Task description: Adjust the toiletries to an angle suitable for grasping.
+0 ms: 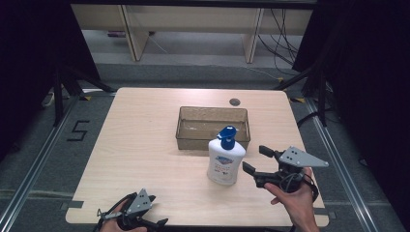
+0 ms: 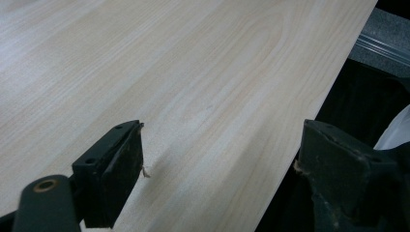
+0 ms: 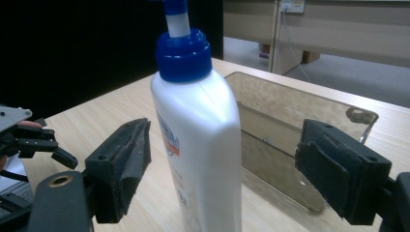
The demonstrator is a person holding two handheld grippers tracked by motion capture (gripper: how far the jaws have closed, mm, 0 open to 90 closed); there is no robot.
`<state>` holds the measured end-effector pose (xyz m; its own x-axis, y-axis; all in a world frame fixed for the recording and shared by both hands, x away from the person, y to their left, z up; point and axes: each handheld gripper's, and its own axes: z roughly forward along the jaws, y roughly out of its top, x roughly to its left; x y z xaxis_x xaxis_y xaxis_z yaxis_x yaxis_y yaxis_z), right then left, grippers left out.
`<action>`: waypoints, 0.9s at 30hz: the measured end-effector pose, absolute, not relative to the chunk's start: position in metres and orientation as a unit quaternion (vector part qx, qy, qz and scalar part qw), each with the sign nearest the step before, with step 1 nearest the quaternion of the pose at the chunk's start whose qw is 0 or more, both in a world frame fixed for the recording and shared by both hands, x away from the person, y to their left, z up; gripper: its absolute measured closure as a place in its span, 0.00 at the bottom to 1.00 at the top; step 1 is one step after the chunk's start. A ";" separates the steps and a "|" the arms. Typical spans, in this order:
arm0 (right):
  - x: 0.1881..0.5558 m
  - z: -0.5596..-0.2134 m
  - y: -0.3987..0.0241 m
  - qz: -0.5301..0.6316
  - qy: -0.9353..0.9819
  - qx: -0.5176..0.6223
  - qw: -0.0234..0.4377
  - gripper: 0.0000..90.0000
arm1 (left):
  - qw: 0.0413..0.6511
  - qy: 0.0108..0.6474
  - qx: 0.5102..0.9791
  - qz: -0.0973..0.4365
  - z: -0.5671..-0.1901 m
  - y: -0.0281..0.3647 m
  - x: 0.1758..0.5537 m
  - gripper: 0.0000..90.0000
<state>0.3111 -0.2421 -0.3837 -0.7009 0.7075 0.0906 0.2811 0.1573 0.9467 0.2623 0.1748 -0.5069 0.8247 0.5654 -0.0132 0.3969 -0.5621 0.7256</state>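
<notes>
White plastic with a blue pump cap, the lotion bottle (image 1: pixel 226 161) stands upright on the table (image 1: pixel 140 145), just in front of the clear brown bin (image 1: pixel 212 127) and apart from it; nothing lies in the bin as far as the high view shows; the right hand-held gripper (image 1: pixel 256 160) is level with the bottle's body on its right side, jaws wide apart; in the right gripper view the bottle (image 3: pixel 200 140) rises between the 2 black jaws with a gap on each side, so no grasp is made yet; the left hand-held gripper (image 1: pixel 155 210) sits low at the table's near edge, well apart from the bottle, its jaws also spread over bare wood (image 2: pixel 193 87); judging from this, the work is at its start: the approach is nearly done, while closing on the bottle, lifting it and probably setting it in the bin are all left.
</notes>
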 end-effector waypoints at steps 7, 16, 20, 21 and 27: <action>0.315 -0.377 -0.234 0.566 0.736 0.320 0.185 0.22 | 0.376 0.273 0.878 0.114 -0.506 0.175 0.263 0.18; 0.321 -0.371 -0.226 0.574 0.736 0.309 0.183 0.23 | 0.377 0.272 0.878 0.110 -0.507 0.174 0.262 0.18; 0.322 -0.367 -0.223 0.566 0.741 0.306 0.191 0.24 | 0.379 0.271 0.878 0.110 -0.506 0.174 0.261 0.18; 0.323 -0.367 -0.221 0.569 0.741 0.304 0.187 0.24 | 0.379 0.271 0.878 0.110 -0.507 0.174 0.261 0.18; 0.329 -0.362 -0.215 0.573 0.740 0.296 0.191 0.27 | 0.375 0.270 0.880 0.114 -0.506 0.174 0.263 0.18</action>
